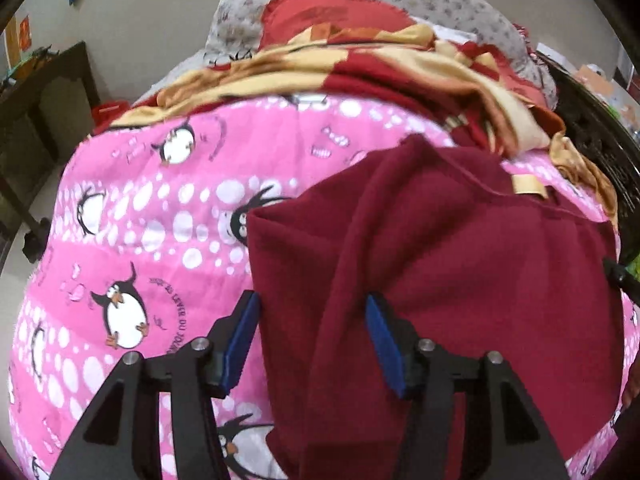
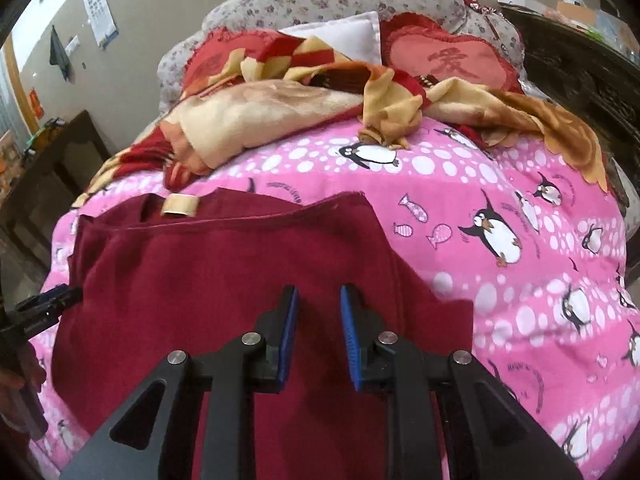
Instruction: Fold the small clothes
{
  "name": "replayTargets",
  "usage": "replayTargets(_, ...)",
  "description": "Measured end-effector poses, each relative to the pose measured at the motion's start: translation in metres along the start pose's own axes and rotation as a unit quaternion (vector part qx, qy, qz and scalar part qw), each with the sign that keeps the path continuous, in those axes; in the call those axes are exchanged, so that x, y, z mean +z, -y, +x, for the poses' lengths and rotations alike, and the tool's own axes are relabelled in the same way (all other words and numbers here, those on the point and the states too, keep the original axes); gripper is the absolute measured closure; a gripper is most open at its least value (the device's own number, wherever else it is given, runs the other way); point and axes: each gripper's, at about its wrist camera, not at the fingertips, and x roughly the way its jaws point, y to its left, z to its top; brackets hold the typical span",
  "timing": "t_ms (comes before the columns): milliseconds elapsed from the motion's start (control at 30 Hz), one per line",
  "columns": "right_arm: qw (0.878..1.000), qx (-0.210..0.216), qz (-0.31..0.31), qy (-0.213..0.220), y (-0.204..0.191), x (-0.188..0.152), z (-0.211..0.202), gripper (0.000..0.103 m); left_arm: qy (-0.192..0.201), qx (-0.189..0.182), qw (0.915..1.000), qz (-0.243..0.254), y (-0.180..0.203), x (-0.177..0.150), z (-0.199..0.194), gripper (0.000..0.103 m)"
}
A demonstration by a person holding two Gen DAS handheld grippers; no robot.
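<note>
A maroon garment (image 2: 224, 272) is spread flat on the pink penguin-print bedcover (image 2: 520, 240), with its collar and tan label (image 2: 179, 205) turned toward the heap of red and tan blankets (image 2: 280, 108) at the head of the bed. The left tool (image 1: 312, 336) is held wide open over the garment's left edge, one pad (image 1: 242, 340) over the bedcover and the other over a raised fold of cloth; nothing is gripped. The right tool (image 2: 319, 332) is held partly open over the garment's near right part, its blue pads (image 2: 289, 332) apart and holding nothing.
</note>
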Motion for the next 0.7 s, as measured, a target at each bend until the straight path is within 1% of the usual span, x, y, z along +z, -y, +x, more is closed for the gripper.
replayTargets(133,1.0,-0.003,-0.008,-0.012,-0.002,0.006,-0.003,0.074,0.003,0.001,1.0,0.003,-0.001,-0.001,0.002,0.038)
replayTargets(200,1.0,0.0,-0.006,-0.005,-0.007,0.008,-0.015,0.074,0.002,-0.006,1.0,-0.005,-0.005,-0.002,0.001,0.038)
replayTargets(300,0.999,0.037,-0.014,0.014,-0.024,0.008,-0.034,0.073,0.005,-0.006,0.9999,-0.007,-0.006,-0.004,-0.008,0.038)
replayTargets(433,0.994,0.09,-0.057,-0.001,-0.071,0.008,-0.032,0.072,0.012,0.002,0.9999,-0.002,-0.006,-0.009,-0.021,0.038)
replayTargets(533,0.991,0.109,-0.078,-0.005,-0.104,0.009,-0.022,0.072,0.018,0.01,0.9998,0.007,-0.008,-0.012,-0.029,0.038)
replayTargets(633,0.988,0.131,-0.085,-0.011,-0.137,0.011,-0.007,0.072,0.023,0.012,0.9996,0.007,-0.013,-0.016,-0.036,0.038)
replayTargets(700,0.984,0.155,-0.086,-0.027,-0.162,0.014,0.008,0.072,0.026,0.009,0.9996,0.002,-0.018,-0.018,-0.04,0.038)
